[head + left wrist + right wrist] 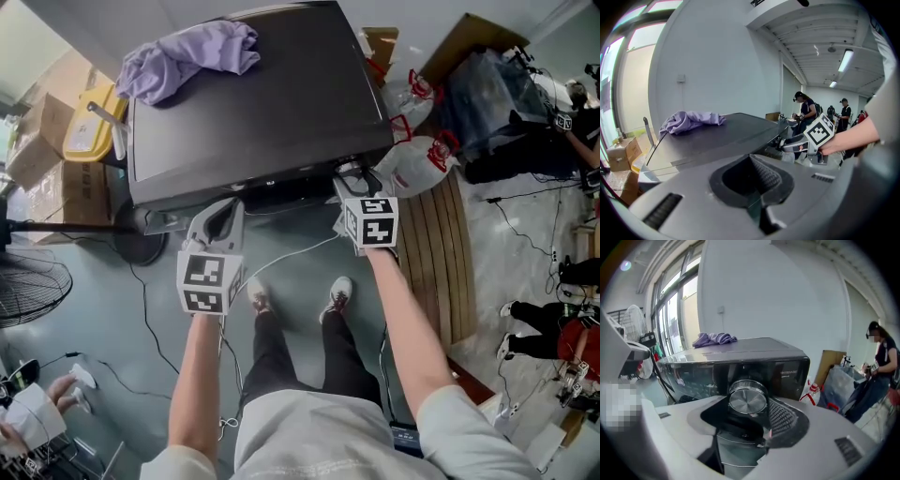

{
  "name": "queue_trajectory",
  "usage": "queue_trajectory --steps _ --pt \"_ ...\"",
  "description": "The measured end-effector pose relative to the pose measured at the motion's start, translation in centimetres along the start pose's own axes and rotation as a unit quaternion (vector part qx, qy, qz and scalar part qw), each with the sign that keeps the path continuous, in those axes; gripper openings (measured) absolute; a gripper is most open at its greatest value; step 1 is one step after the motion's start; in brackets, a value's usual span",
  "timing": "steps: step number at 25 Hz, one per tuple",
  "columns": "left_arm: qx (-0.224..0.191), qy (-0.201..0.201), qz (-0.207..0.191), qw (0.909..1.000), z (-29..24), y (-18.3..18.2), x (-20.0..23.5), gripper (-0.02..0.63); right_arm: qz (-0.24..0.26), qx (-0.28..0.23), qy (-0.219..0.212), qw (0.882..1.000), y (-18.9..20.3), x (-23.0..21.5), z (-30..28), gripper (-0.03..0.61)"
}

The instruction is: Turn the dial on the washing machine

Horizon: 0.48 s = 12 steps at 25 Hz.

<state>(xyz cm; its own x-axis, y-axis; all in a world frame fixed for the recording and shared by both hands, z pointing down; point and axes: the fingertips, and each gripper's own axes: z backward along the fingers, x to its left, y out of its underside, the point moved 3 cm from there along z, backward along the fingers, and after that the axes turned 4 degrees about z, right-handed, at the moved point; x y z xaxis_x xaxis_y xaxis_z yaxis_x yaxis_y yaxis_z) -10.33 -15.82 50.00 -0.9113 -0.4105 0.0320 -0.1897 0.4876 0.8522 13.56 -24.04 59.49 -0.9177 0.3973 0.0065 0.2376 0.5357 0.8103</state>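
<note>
right claw [355, 174] clamped on dial [747, 397], washing machine [281, 94] front edge | left claw [228, 204] closed, empty | risk: pads [783, 414] could slip on smooth metal, dial unturned

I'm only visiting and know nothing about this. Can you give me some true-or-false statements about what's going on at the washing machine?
1. A purple cloth lies on top of the washing machine. True.
2. The left gripper holds that cloth. False: it holds nothing, and it is in front of the machine with its fingers together.
3. The dial sits between the right gripper's fingers. True.
4. The dial is red. False: it is silver, on a dark front panel.
</note>
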Motion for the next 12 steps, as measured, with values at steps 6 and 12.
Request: queue_trajectory --steps 6,12 --pt "0.001 0.000 -0.004 1.0000 0.10 0.37 -0.04 0.015 0.089 0.006 0.046 0.995 -0.14 0.71 0.06 0.274" --pt "0.000 -0.001 -0.004 1.0000 0.28 0.53 -0.20 0.015 0.145 0.011 0.067 0.987 -0.18 0.96 0.21 0.272"
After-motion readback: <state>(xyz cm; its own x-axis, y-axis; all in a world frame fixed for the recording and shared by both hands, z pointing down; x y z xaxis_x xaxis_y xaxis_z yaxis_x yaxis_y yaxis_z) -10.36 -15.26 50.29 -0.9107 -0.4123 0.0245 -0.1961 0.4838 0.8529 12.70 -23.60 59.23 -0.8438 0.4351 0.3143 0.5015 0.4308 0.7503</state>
